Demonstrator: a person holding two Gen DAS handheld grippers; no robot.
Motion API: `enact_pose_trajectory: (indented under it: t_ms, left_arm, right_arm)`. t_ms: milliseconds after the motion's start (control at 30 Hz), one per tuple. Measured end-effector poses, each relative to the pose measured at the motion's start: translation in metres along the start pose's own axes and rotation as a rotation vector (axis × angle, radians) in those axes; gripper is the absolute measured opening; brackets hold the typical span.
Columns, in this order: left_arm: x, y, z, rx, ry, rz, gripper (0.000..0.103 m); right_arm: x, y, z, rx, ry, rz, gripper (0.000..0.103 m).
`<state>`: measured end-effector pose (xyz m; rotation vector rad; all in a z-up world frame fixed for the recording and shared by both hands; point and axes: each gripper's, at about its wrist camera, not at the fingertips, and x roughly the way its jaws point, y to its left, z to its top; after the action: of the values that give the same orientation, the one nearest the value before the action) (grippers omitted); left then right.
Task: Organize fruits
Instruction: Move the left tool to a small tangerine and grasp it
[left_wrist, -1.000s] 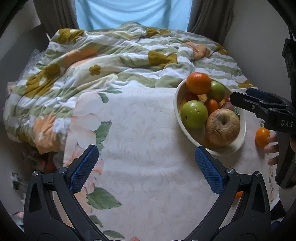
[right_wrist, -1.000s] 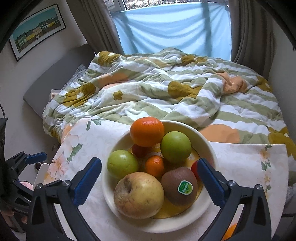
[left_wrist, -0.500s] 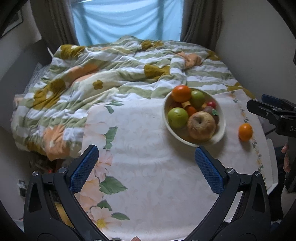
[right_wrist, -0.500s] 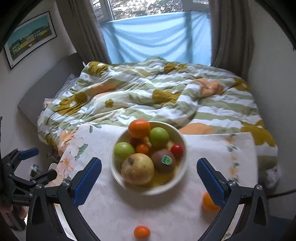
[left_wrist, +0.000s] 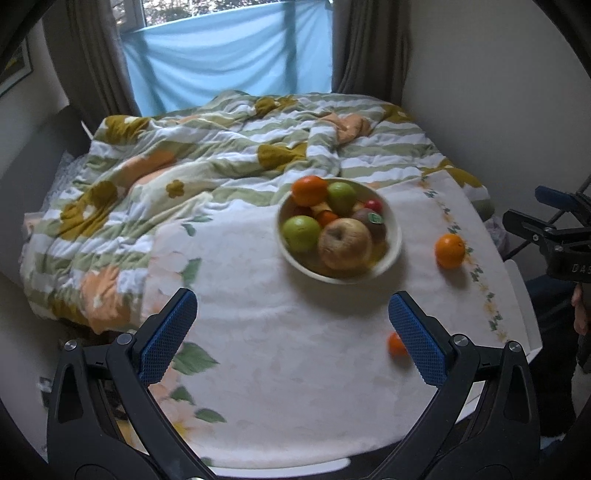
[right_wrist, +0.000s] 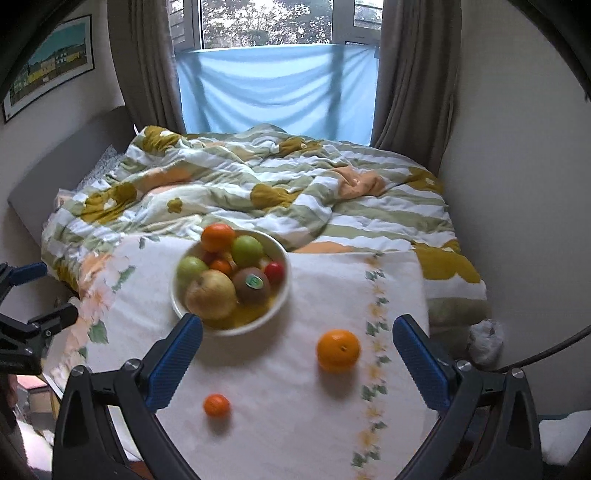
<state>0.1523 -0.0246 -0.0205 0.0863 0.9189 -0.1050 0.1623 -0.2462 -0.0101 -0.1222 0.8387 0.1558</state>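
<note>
Both claws hang wide open and empty above a cloth-covered table (right_wrist: 280, 424) set against a bed. The left claw (left_wrist: 291, 325) frames bare cloth at the bottom of its view; the right claw (right_wrist: 297, 354) fills the bottom of its own. The bowl (right_wrist: 275, 312), left of centre in the right view, is heaped with an apple (right_wrist: 210, 293), a kiwi (right_wrist: 253, 284), green fruit and an orange. Two pieces lie loose on the cloth: a large orange (right_wrist: 338, 350) between the right claw's fingers, lower right of centre, and a small tangerine (right_wrist: 217, 405) at lower centre.

The step in hand looks like gathering the loose fruit. To do it well, drop the right claw straight over the large orange, close gently across its widest part so it cannot roll, then set it on a low spot in the full bowl.

Compared with a second ago, both cameras sit higher and farther back: the bowl has shrunk in frame, and the tangerine has come into the right view.
</note>
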Motion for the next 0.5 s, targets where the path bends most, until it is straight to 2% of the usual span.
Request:
enact_pose_trajectory:
  t_ms: [100, 267, 500]
  left_arm:
    - [0.002, -0.024, -0.011, -0.001, -0.004, 0.039, 0.103]
    - [0.014, -0.057, -0.028, -0.037, 0.021, 0.046, 0.103]
    - [0.041, -0.093, -0.050, -0.082, 0.068, 0.049, 0.103]
  right_arm:
    - [0.001, -0.011, -0.010, -0.042, -0.001, 0.006, 0.103]
    - [0.010, -0.032, -0.024, -0.085, 0.031, 0.056, 0.103]
    - [0.042, -0.061, -0.040, -0.091, 0.083, 0.179, 0.103]
